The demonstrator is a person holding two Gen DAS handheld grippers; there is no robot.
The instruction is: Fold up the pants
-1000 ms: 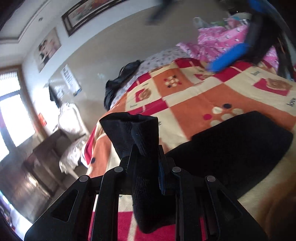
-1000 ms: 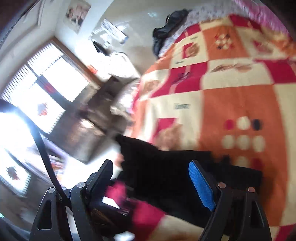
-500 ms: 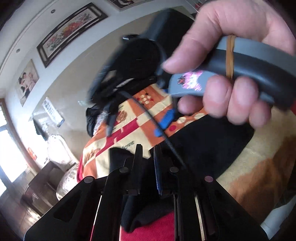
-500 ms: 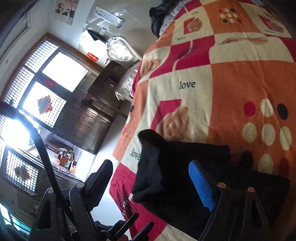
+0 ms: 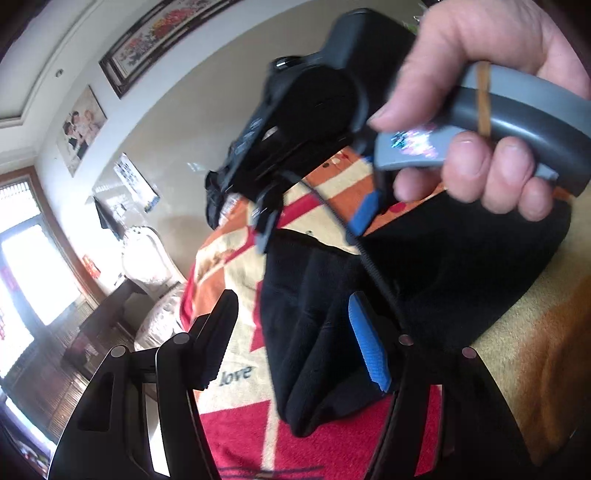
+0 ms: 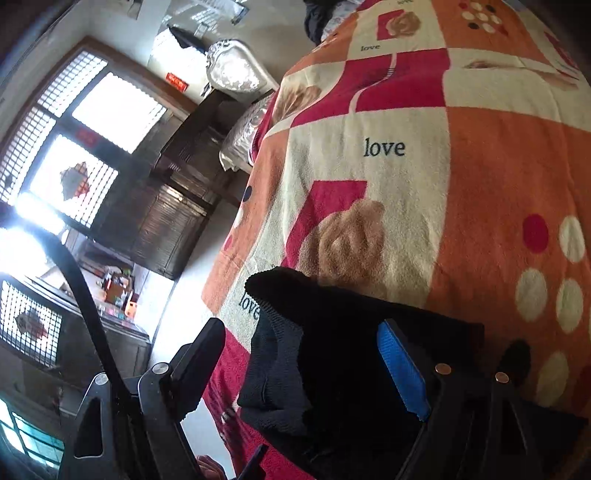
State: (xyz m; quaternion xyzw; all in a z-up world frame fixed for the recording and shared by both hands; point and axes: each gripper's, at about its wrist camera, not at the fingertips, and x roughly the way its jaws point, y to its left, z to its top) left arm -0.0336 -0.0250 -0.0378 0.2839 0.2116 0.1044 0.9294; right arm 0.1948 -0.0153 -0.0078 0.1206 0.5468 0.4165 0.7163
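Black pants (image 5: 424,280) lie folded in a thick bundle on the patterned bedspread (image 5: 236,373). My left gripper (image 5: 295,332) is open, its jaws wide apart and empty, just above the bundle's near edge. In the right wrist view the pants (image 6: 332,354) lie between my right gripper's (image 6: 306,358) spread, empty jaws. The right gripper also shows in the left wrist view (image 5: 314,218), held in a hand above the far part of the pants.
The bed's left edge (image 6: 236,243) drops to the floor. A dark wooden cabinet (image 6: 177,192) and bright windows (image 6: 92,122) stand left of the bed. Dark clothing (image 6: 317,18) lies at the bed's far end.
My left gripper let go of the pants fabric and opened wide. The right gripper moved in over the bundle and stayed open.
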